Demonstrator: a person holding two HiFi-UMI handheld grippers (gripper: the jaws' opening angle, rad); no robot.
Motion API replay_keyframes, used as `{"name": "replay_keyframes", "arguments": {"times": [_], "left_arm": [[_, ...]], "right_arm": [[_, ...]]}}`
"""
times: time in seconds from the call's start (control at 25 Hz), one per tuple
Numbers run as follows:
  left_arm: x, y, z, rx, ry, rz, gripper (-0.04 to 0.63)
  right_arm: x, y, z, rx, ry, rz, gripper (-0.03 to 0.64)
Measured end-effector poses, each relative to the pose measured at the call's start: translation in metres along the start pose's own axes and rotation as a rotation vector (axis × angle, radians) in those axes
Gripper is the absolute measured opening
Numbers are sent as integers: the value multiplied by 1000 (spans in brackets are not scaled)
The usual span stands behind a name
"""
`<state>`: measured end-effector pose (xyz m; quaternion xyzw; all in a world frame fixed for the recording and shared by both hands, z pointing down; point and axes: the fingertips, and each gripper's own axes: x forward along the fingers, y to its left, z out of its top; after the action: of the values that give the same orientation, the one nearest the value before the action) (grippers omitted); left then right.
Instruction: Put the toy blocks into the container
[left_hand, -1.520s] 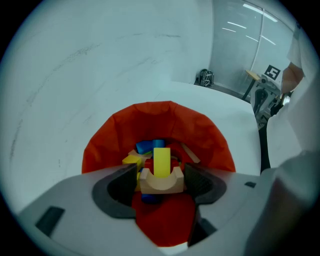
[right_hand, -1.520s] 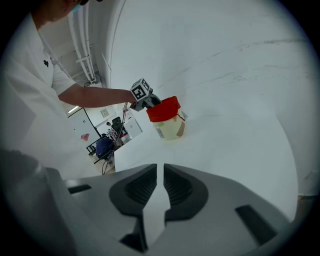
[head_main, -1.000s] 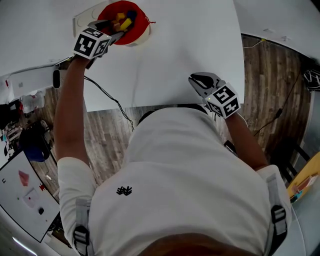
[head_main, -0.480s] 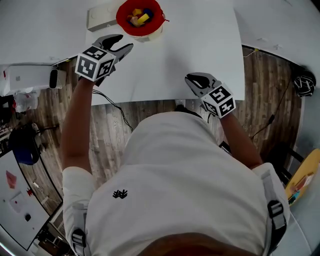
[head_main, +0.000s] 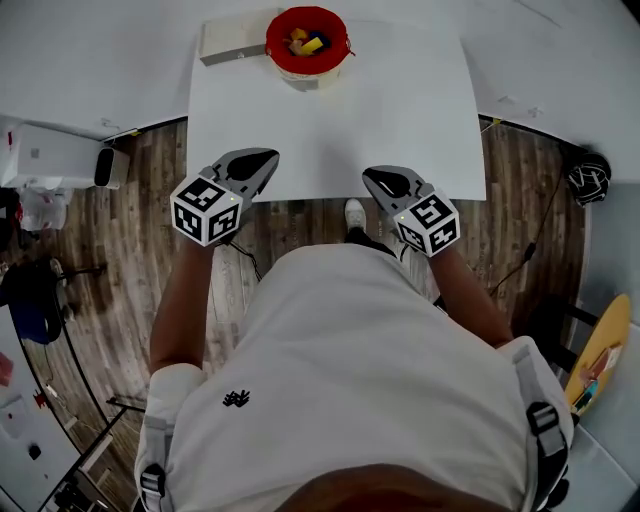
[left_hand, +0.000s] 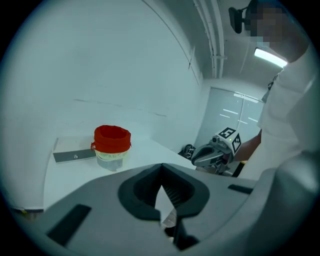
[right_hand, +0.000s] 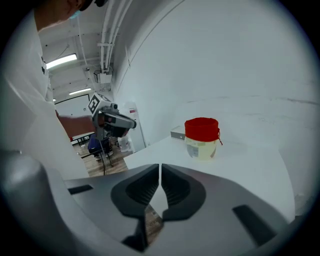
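The container (head_main: 308, 62), a pale tub with a red liner, stands at the far edge of the white table (head_main: 400, 120). Several toy blocks (head_main: 306, 42) lie inside it, yellow, orange and blue. My left gripper (head_main: 262, 160) hovers at the table's near edge, well short of the tub, shut with nothing between its jaws. My right gripper (head_main: 375, 178) hangs at the same near edge, shut and empty as well. In the left gripper view the shut jaws of my left gripper (left_hand: 161, 172) point toward the tub (left_hand: 112, 147). In the right gripper view my right gripper (right_hand: 160, 172) faces the tub (right_hand: 202, 137) from the other side.
A flat grey box (head_main: 232, 40) lies just left of the container. A white device (head_main: 50, 155) sits on a surface at the far left. Wooden floor with cables (head_main: 520, 260) surrounds the table.
My left gripper has pulled back from over the container to the table's near edge, and its jaws have gone from open to shut. The right gripper has hardly shifted.
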<state>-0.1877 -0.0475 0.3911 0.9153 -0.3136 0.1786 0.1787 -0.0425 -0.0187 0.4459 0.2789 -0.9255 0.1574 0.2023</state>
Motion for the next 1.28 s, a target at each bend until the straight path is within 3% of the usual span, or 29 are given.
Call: {"name": "replay_keyframes", "arguments": {"times": [0.16,0.48,0.76,1.28], "left_arm": [[-32,-33,-28,-92,-80,-22,6],[-88,-53,-75,-136,-66,19,6],[-108,-68,-81,-96,-77,18,6],[-117,-75,-75,-108,-102,9,6]], "right_arm": [[-7,26,6,23,-56,-35,12],[-12,84,2,36,-88,-57,8],[-13,117,0,24,-89,-40,6],[-20,136,17,-38,-105,-25,6]]}}
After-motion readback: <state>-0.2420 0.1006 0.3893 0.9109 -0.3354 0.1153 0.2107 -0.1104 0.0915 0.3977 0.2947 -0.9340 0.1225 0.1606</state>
